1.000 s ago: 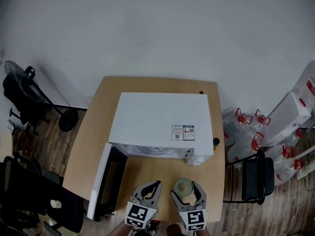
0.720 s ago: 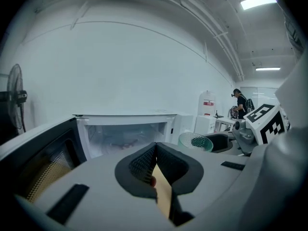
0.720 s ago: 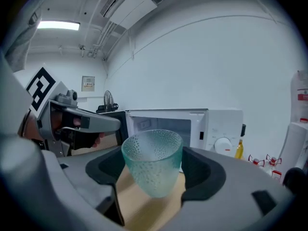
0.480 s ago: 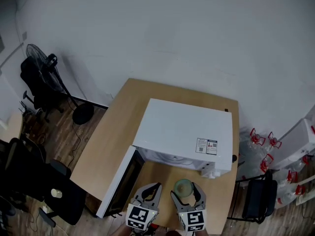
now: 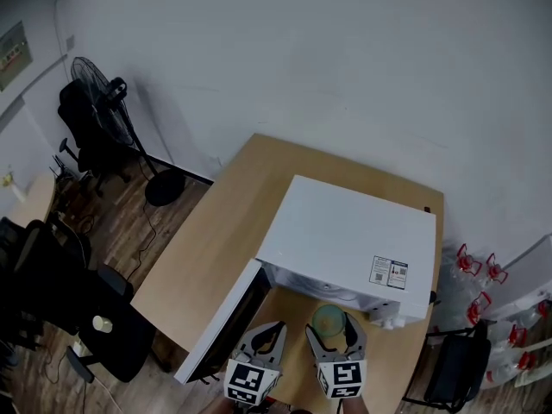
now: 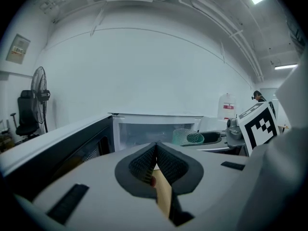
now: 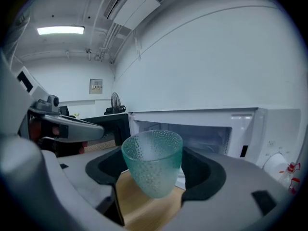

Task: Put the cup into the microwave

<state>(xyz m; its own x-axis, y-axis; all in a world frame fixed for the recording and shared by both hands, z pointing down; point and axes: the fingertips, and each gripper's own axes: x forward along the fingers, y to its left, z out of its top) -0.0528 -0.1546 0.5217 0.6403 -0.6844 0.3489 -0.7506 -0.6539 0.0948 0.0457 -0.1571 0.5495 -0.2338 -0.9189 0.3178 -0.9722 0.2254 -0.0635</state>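
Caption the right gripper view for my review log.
Right tool holds a dotted green cup in front of the open white microwave.

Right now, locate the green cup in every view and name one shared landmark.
Head view: cup bottom centre, in the right gripper, before the microwave.
Left gripper view: cup small, right of centre, beside the microwave opening.
Right gripper view: cup dead centre, between the jaws.
Shared landmark: the open white microwave.

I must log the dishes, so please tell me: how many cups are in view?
1. The green dimpled cup is held between the jaws of the right gripper, before the open microwave. Part of the microwave's inside is hidden.
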